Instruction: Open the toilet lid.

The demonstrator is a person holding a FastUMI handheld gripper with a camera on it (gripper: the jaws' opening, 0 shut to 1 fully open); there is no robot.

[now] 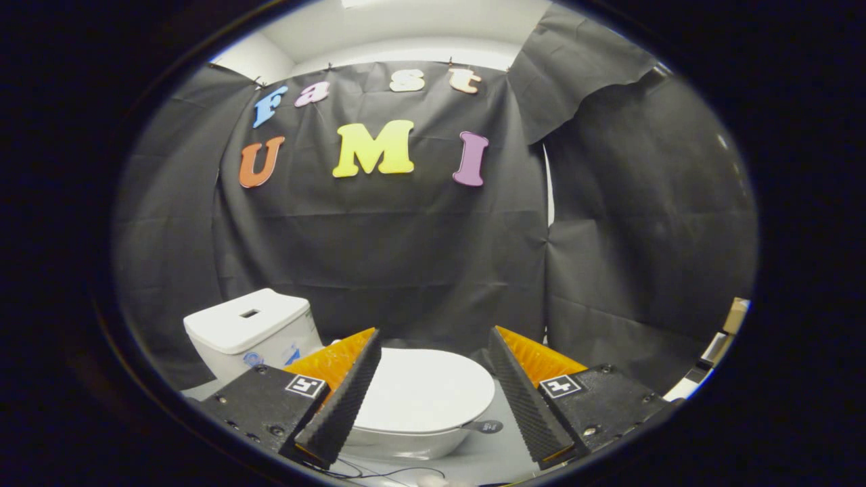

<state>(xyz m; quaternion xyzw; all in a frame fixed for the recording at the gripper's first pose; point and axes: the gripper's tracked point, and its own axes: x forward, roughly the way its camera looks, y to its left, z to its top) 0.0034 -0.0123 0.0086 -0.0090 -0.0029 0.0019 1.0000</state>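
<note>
Between my two spread fingers, a white toilet with its lid down.

Ahead and a little below, the toilet lid lies flat and closed on the bowl, seen through the wide gap between my fingers. My gripper is open and holds nothing; its fingers are black with ribbed inner pads and orange backs, and neither touches the lid. Each finger base carries a small square black-and-white marker. Behind the left finger stands the white tank, with a small dark slot in its top. A small dark tab sticks out from the lid's rim toward the right finger. Black cloth hangs behind the toilet as the wall.
</note>
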